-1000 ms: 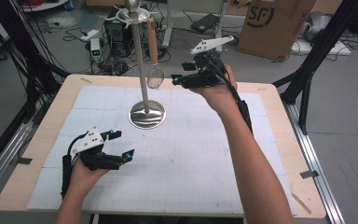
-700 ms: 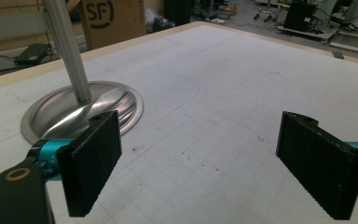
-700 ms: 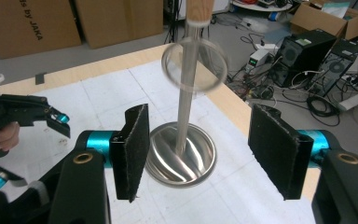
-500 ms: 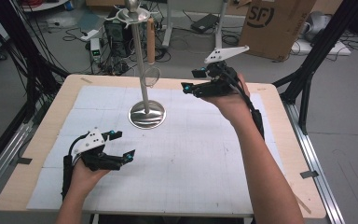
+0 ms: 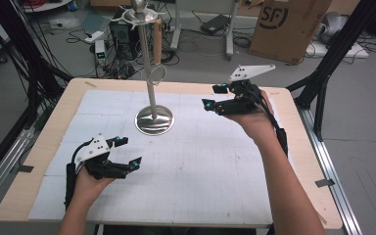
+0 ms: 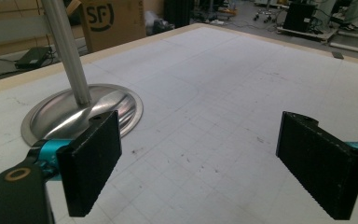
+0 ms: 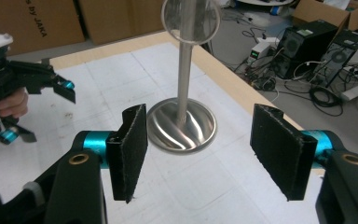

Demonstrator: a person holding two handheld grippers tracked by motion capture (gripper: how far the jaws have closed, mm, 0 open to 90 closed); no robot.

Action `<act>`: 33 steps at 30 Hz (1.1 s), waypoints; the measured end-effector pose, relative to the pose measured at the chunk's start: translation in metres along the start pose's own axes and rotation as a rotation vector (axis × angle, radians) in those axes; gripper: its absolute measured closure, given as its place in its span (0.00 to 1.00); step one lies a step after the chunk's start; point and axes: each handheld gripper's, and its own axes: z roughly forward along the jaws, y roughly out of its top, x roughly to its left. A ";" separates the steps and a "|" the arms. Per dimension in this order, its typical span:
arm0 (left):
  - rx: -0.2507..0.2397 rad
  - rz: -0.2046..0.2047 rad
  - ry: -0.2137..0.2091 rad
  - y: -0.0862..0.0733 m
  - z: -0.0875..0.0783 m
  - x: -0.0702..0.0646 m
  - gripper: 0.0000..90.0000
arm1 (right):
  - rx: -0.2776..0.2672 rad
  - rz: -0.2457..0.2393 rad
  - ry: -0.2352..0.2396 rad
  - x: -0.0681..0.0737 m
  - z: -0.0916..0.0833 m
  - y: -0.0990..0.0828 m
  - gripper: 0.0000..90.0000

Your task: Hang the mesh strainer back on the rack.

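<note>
A metal stand with a round base [image 5: 154, 120] and a thin pole [image 5: 147, 63] rises from the white gridded mat [image 5: 215, 166]. A wire ring [image 5: 157, 75] hangs partway up the pole. My left gripper [image 5: 129, 152] rests low at the front left, open and holding nothing, with its jaws pointing right. From the left gripper view, the open gripper [image 6: 209, 163] has the base [image 6: 81, 114] just beyond it. My right gripper [image 5: 213, 97] hovers to the right of the stand, open and holding nothing. It faces the base [image 7: 182, 123] and ring [image 7: 191, 21], with the left gripper [image 7: 51, 84] farther off.
The mat lies on a wooden table [image 5: 298, 147] with black frame legs [image 5: 323, 73] at its corners. A cardboard box [image 5: 284, 24], cables and electronics [image 5: 122, 34] sit on the floor past the far edge.
My right gripper has drawn back to the right and slightly nearer the person, away from the pole. The left gripper has barely moved.
</note>
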 end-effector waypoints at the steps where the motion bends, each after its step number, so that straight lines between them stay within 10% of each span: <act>1: 0.000 0.000 -0.002 0.000 0.000 0.000 0.16 | -0.001 0.000 0.001 0.001 -0.001 -0.003 0.40; 33: -0.008 -0.010 -0.002 0.001 0.001 0.001 0.16 | -0.001 0.096 -0.004 0.002 -0.020 -0.087 0.35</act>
